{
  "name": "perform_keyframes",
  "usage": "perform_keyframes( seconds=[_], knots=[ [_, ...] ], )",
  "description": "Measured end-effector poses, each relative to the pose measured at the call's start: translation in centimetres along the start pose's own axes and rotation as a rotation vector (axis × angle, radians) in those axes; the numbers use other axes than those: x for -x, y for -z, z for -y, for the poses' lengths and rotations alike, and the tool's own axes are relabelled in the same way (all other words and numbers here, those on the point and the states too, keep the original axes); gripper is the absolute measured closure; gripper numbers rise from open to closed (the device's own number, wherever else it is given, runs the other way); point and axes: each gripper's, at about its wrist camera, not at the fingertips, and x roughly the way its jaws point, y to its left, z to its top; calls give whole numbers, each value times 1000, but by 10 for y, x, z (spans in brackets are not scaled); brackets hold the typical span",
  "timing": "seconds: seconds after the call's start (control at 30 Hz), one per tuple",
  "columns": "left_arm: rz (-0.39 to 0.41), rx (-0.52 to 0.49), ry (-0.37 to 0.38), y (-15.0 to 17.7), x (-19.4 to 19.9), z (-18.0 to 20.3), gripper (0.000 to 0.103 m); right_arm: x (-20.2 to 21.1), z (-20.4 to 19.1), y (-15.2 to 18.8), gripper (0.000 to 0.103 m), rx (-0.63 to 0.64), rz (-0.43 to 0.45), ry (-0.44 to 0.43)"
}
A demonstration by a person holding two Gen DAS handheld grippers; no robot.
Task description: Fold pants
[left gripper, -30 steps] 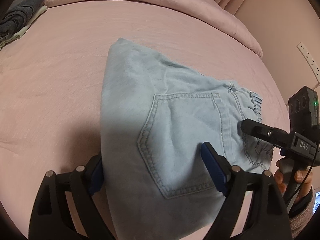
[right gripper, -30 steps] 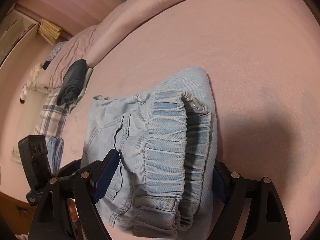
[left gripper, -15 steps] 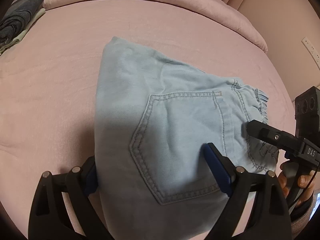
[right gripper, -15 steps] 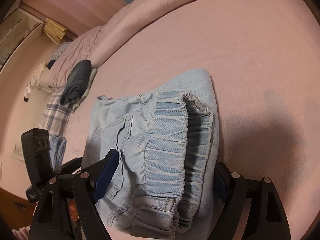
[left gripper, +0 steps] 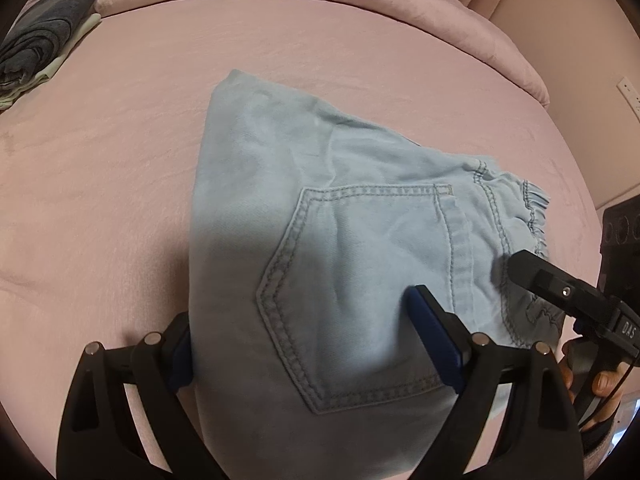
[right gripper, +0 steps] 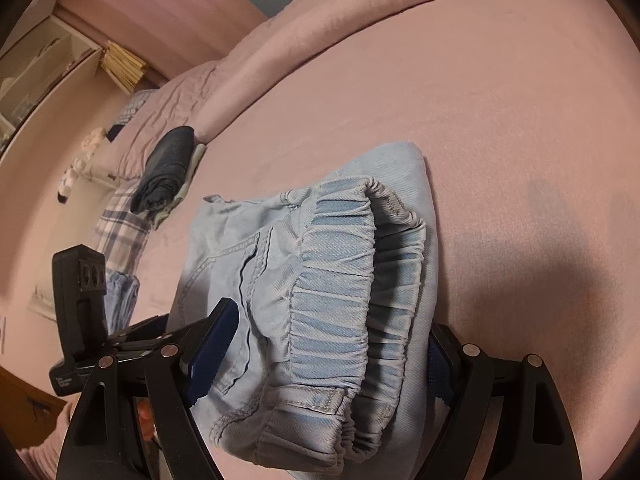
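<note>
Folded pants point(left gripper: 344, 240) (back pocket up) lie between the spread left tool point(left gripper: 312, 344) fingers.

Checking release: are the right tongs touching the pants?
Cannot tell. In the right wrist view the right tongs straddle the pants, jaws wide, but cloth hides the pads.

1. The pants point(left gripper: 352, 248) you see are pale blue denim cloth, matt, with raised stitching and a gathered waistband point(right gripper: 352, 280).
2. The bedcover point(left gripper: 120, 168) is pink cloth, soft and faintly napped.
3. Your left gripper point(left gripper: 308, 344) is matt black plastic with blue pads point(left gripper: 434, 340) and shiny metal pins.
</note>
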Motion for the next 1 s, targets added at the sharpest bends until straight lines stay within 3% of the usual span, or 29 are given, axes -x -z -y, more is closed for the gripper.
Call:
perform_keyframes(
  seconds=[0.37, 0.57, 0.77, 1.0],
  knots=[
    [2, 33, -27, -1, 2, 5, 19, 4, 7, -1, 18, -17, 11, -38],
    [7, 38, -37, -1, 4, 8, 23, 9, 14, 0, 28, -21, 23, -57],
    [15, 55, -60, -1, 6, 13, 33, 11, 16, -1, 40, -24, 31, -59],
    [33, 84, -83, 1, 15, 8, 55, 14, 10, 0, 47, -5, 55, -48]
  ],
)
